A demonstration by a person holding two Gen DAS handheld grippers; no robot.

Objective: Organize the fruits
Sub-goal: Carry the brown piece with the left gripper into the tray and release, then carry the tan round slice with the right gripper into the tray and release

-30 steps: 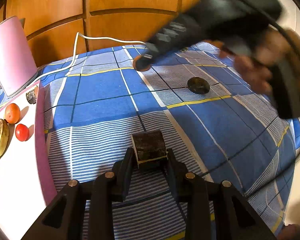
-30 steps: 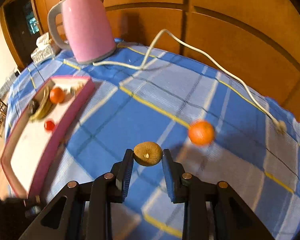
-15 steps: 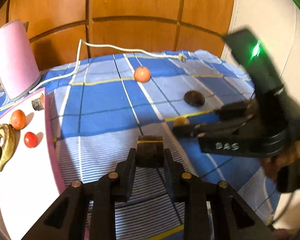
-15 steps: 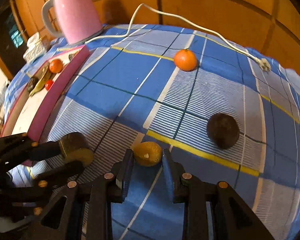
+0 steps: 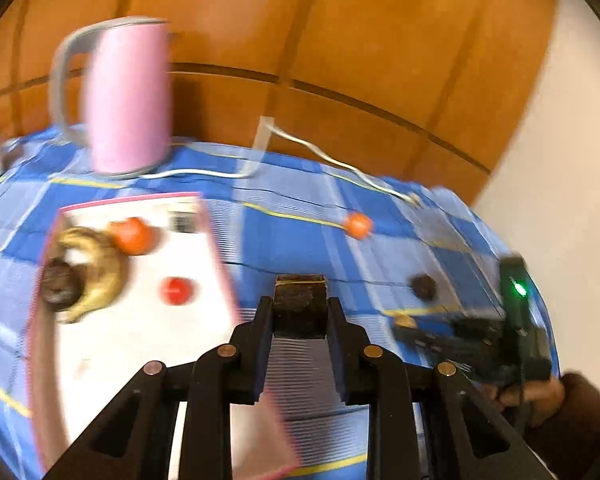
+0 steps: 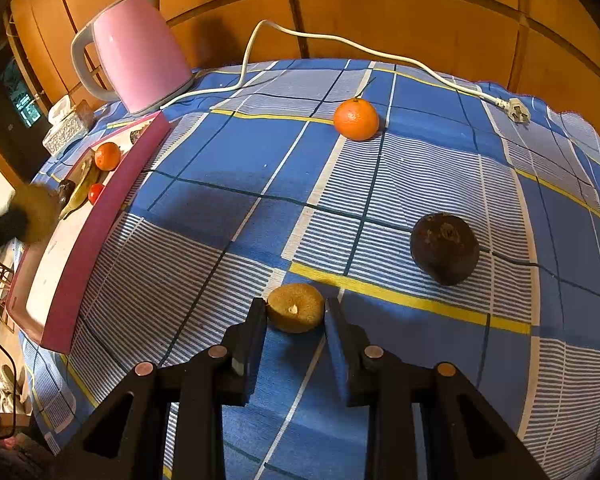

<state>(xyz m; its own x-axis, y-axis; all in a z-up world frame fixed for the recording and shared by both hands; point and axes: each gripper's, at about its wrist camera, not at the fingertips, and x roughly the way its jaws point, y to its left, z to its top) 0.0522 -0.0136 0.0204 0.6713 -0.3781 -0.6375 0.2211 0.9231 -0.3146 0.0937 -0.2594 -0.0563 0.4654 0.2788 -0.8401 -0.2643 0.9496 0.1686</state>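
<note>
Now both hands are loaded. The left gripper [image 5: 299, 312] is clamped on a dark, blocky piece of fruit [image 5: 299, 304], pads pressing its two sides, carried clear of the checked cloth on the desk [image 6: 236, 160] so it can travel rather than drag. Just ahead and to the left of that gripper lies the pink-rimmed tray [image 5: 216, 256], and that looks like the destination: the heading suggests a drop onto the bare white floor of the tray, close to the near rim.

The right gripper [image 6: 296, 312] is closed on a small brown kiwi-like fruit [image 6: 296, 307], stem end facing the camera, held low over the cloth; whether it touches the cloth I cannot tell. My read is that it waits its turn while the left side goes first.

Tray contents, from the left wrist view: a browned banana [image 5: 96, 272] curled at the far left, a dark round fruit [image 5: 60, 286] touching its end, an orange [image 5: 134, 235] just beyond it, a small red tomato-like fruit [image 5: 175, 290] nearest the gripper, and a small item at the far edge too blurred to name.

Outside the tray: a loose orange [image 6: 356, 119] well ahead of the right gripper and a dark round fruit [image 6: 445, 254] ahead and to its right. The pink kettle [image 6: 140, 52] stands beyond the tray, its white cord [image 6: 340, 42] trailing across the cloth.
</note>
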